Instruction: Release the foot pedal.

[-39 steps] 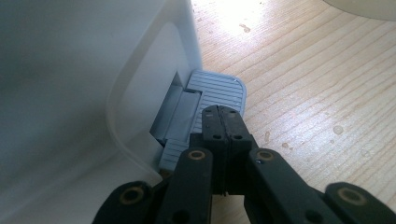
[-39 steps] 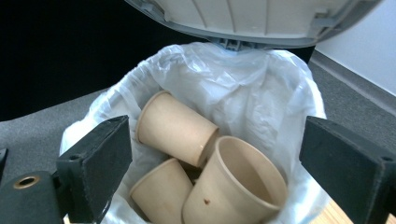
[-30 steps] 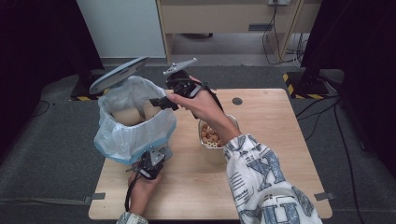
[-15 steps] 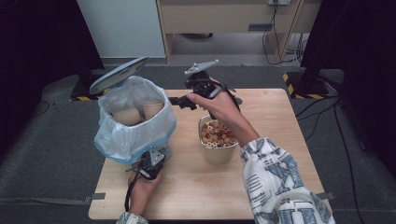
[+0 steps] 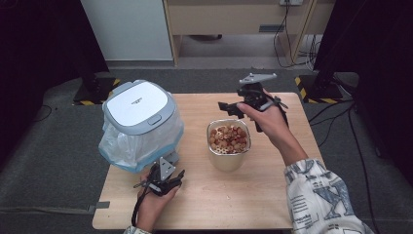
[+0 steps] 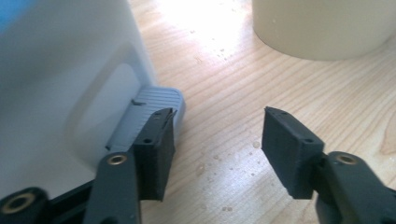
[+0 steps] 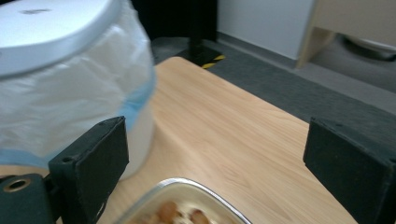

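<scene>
Grey pedal [image 6: 149, 112] touches my left tongs' [image 6: 217, 140] jaw, spread, bin [image 5: 139, 124] at 9 o'clock, lid down. Right tongs [image 5: 233, 109] spread, empty, at 12 above the cup [image 5: 229, 145]. Judgement: press the pedal squarely, then fetch scraps.

Open hand-held gripper [image 7: 215, 172] above the container [image 7: 187, 205], beside lidded bin [image 7: 70, 84].

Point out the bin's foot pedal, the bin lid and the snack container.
foot pedal [image 6: 148, 109], left gripper view, ribbed grey top.
bin lid [image 5: 137, 105], high view, flat centre.
snack container [image 5: 228, 160], high view, front wall.
</scene>
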{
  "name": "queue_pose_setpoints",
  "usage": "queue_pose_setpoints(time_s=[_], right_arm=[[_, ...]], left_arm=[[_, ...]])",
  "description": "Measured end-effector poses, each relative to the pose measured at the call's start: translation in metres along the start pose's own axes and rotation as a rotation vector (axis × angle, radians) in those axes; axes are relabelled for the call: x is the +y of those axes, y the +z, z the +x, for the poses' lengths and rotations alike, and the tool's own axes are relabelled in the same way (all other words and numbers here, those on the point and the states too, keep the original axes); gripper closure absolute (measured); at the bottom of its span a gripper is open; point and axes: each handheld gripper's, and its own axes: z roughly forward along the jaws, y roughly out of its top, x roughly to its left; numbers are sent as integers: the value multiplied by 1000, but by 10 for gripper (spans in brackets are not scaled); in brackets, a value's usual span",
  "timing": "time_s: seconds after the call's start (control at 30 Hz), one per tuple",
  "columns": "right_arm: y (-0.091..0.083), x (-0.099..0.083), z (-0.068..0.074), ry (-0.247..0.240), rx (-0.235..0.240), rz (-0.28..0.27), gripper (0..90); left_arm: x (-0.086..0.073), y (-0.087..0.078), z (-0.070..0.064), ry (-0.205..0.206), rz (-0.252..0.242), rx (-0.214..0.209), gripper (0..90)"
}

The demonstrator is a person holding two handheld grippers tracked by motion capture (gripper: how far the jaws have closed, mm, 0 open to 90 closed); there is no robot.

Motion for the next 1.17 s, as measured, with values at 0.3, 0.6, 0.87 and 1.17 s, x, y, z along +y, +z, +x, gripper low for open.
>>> queue_pose_setpoints(time_s=[0.3,0.6,0.87,1.17], right_arm=[[-26,-49,-25,65,-117,-25,63],[-54,-98,-39,119,-173,-53,58],[-76,-156,-46,177,-285,-46,59],[-69,-207,-48,210,-359,48,49]], left_arm=[[0,3,1,-9,23,-21,304],[0,4,2,-12,28,-28,262],[0,5,4,-12,26,-26,247],[-1,6,4,-14,27,-30,230]])
